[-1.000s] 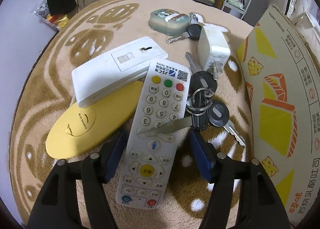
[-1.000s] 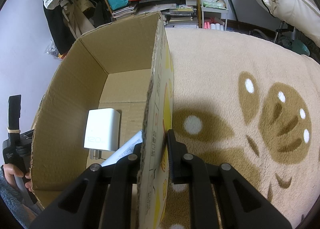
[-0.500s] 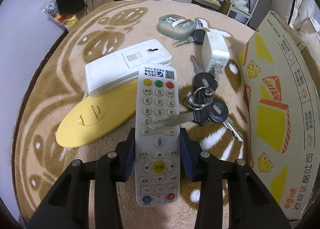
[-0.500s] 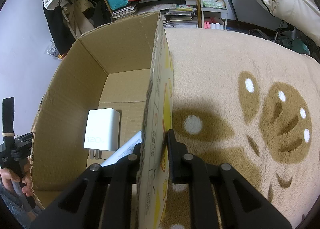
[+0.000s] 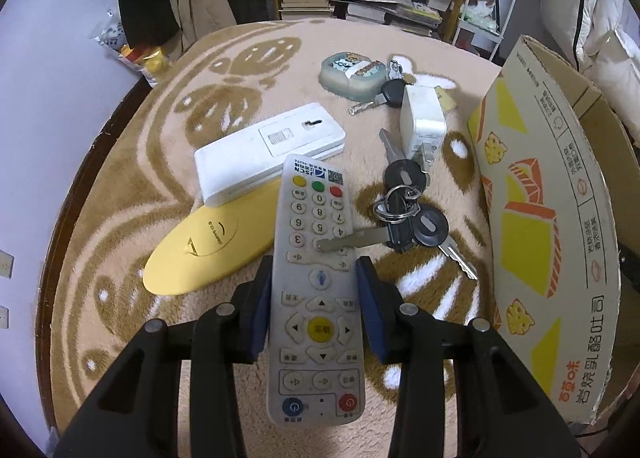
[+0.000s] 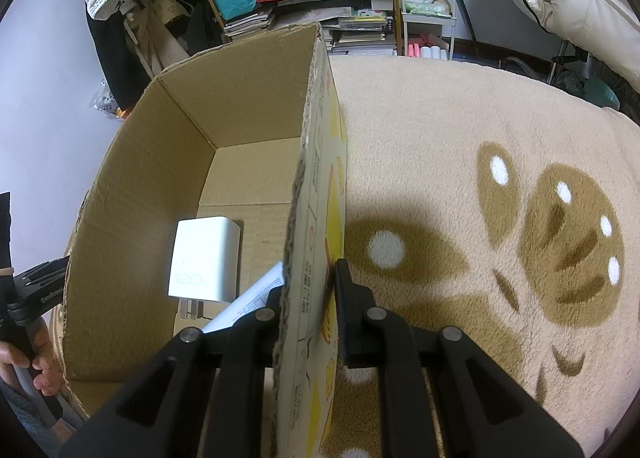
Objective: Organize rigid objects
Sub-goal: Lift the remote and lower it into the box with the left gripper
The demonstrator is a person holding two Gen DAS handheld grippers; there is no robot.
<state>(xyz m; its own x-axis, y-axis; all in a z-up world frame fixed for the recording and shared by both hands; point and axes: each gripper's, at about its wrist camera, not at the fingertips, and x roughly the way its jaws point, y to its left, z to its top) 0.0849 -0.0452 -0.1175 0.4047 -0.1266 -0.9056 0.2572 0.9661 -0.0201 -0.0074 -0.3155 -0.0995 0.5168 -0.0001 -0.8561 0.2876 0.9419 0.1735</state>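
My left gripper (image 5: 316, 282) is shut on a white remote control (image 5: 316, 298) and holds it lifted above the rug. A key from the bunch of keys (image 5: 404, 218) rests across the remote. A yellow oval case (image 5: 212, 246), a white flat box (image 5: 268, 150) and a white charger (image 5: 422, 122) lie behind it. My right gripper (image 6: 310, 286) is shut on the right wall of the cardboard box (image 6: 308, 198). Inside the box lie a white charger (image 6: 204, 258) and a white packet (image 6: 248, 302).
A grey-green tin (image 5: 352, 70) and another key (image 5: 384, 96) lie at the far side of the rug. The cardboard box (image 5: 552, 194) stands at the right of the left wrist view. Shelves and clutter stand beyond the rug. A hand (image 6: 28, 358) holds the other gripper left of the box.
My left gripper closed on the remote and raised it, tilting its far end up. The right gripper has kept its grip on the box wall.
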